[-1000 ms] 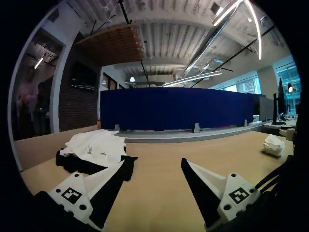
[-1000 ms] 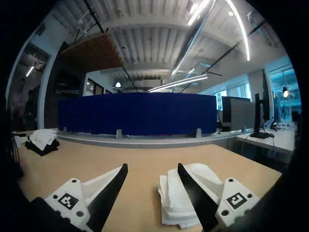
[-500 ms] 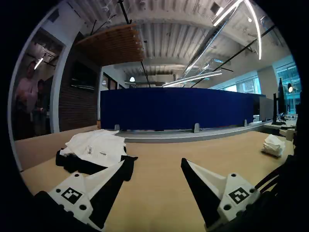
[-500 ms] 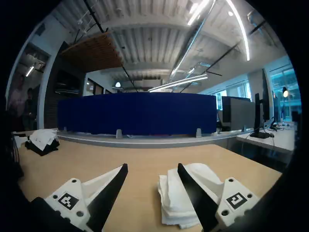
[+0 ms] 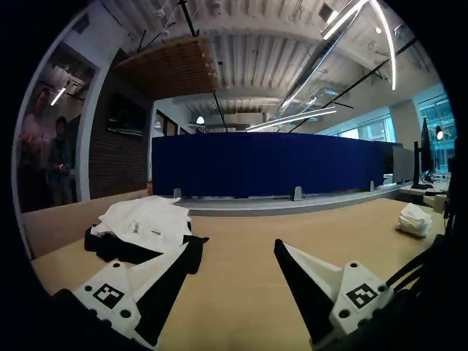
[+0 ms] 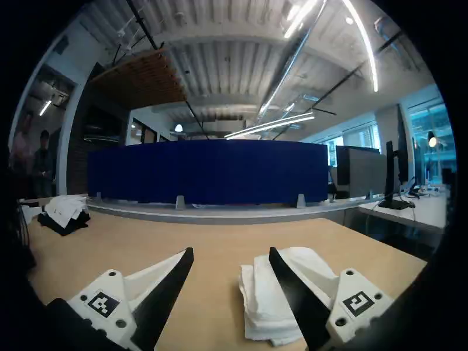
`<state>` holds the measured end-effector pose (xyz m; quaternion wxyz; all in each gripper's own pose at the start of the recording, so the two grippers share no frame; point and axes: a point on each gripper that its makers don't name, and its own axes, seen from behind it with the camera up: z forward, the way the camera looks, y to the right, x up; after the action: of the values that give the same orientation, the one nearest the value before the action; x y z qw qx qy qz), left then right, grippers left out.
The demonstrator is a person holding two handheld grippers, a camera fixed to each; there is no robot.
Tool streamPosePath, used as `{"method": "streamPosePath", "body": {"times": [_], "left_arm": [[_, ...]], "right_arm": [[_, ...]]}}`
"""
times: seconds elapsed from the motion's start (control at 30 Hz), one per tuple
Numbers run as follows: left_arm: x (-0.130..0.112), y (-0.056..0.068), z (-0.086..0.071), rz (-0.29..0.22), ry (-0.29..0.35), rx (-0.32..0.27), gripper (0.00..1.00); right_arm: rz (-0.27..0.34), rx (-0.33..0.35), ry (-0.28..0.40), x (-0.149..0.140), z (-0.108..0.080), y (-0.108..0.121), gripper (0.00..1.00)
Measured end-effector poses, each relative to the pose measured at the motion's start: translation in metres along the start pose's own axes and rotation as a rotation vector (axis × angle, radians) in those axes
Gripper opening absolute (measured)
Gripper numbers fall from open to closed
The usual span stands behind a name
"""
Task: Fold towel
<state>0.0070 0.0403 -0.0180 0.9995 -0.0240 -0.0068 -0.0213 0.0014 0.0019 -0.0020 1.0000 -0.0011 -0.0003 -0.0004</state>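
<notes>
The towel [image 6: 257, 295] is seen folded in a small white stack on the bench [image 6: 222, 234], just beside one finger of the right tongs [image 6: 230, 249]. The folding looks done. The right tongs are held apart and nothing is gripped. The left tongs [image 5: 231, 243] are held apart too. A pile [image 5: 146, 222] of white and black cloth is seen near them, maybe to be folded next.

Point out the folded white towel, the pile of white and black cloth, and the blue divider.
folded white towel [image 6: 257, 292]: right gripper view, its stacked left side.
pile of cloth [image 5: 146, 221]: left gripper view, its white top layer.
blue divider [image 5: 263, 164]: left gripper view, middle of its face.
</notes>
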Motion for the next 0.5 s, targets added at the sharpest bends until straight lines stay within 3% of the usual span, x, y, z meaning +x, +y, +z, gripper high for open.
{"method": "streamPosePath", "body": {"times": [0.5], "left_arm": [[-0.004,-0.0044,0.0031,0.0,0.001,-0.002,1.0]], "right_arm": [[0.0,0.0,0.0,-0.0003,-0.0004,0.0004,1.0]]}}
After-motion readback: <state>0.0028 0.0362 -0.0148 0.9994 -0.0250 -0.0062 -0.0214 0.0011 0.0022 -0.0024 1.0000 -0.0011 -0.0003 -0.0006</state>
